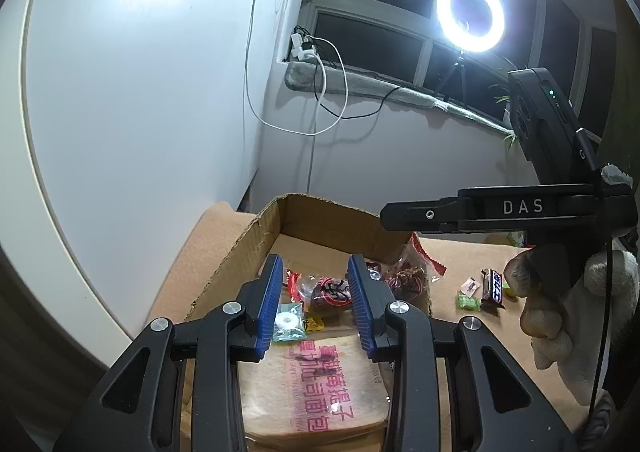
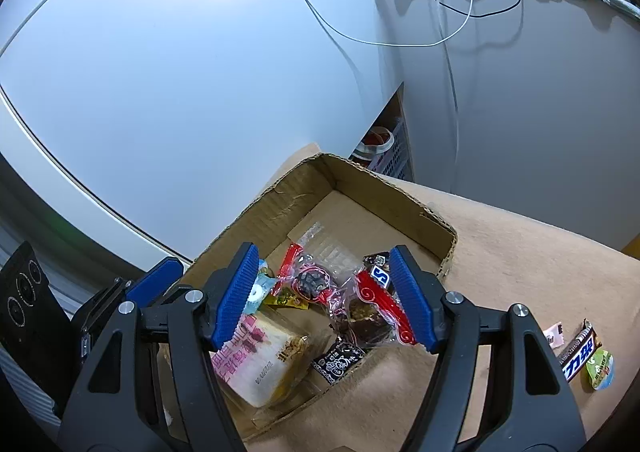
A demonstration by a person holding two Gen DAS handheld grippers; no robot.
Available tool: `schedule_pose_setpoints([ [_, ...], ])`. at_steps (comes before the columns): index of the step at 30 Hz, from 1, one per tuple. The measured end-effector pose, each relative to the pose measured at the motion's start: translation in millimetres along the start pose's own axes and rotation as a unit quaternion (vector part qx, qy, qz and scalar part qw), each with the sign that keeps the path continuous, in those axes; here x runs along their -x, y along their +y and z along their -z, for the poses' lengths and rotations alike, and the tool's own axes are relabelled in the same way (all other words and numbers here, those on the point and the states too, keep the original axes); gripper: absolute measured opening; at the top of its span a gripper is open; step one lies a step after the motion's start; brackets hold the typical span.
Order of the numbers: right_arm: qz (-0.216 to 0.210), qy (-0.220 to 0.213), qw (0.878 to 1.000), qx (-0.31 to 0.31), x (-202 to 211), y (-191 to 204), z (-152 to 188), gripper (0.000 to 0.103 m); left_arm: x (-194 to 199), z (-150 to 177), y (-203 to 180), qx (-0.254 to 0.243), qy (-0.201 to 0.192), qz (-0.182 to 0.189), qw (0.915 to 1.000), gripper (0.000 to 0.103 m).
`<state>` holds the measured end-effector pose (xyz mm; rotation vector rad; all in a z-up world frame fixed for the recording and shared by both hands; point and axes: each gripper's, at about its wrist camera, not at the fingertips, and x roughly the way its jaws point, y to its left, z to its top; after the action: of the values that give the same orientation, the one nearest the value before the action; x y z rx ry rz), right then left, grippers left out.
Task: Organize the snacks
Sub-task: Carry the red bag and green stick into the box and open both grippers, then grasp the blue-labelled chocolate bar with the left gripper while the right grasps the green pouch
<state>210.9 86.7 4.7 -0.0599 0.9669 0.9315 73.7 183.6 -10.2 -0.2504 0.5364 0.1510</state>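
Bread packet (image 1: pixel 316 384): near end cut by bottom edge, sides behind gripper arms.
Cardboard box (image 2: pixel 320 188): near-left corner hidden behind gripper.
Black sachet (image 2: pixel 338 364): print too small to read.
Pink wrapper (image 2: pixel 554 334) near table's right edge: half hidden.

Below and ahead of the right hand-held gripper (image 2: pixel 324 296) a cardboard box (image 2: pixel 404 196) sits on the bench (image 2: pixel 520 264), with the bread pack (image 2: pixel 260 360) in its near corner and small snack packets (image 2: pixel 316 284) beyond. To the gripper's right, outside the box, a chocolate bar (image 2: pixel 578 352) and a small candy (image 2: pixel 600 370) lie side by side.
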Motion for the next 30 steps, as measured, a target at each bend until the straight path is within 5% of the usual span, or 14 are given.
schedule_pose_setpoints([
  [13, 0.025, -0.017, 1.000, 0.004, 39.7, -18.8, 12.1, 0.070, -1.0, -5.3, -20.1, -0.009, -0.005, 0.016, 0.9998, 0.032],
  [30, 0.089, -0.034, 0.995, -0.041, 114.4, -109.6, 46.0, 0.070, -9.6, -6.3, -80.5, -0.044, 0.004, 0.065, 0.9969, 0.032],
])
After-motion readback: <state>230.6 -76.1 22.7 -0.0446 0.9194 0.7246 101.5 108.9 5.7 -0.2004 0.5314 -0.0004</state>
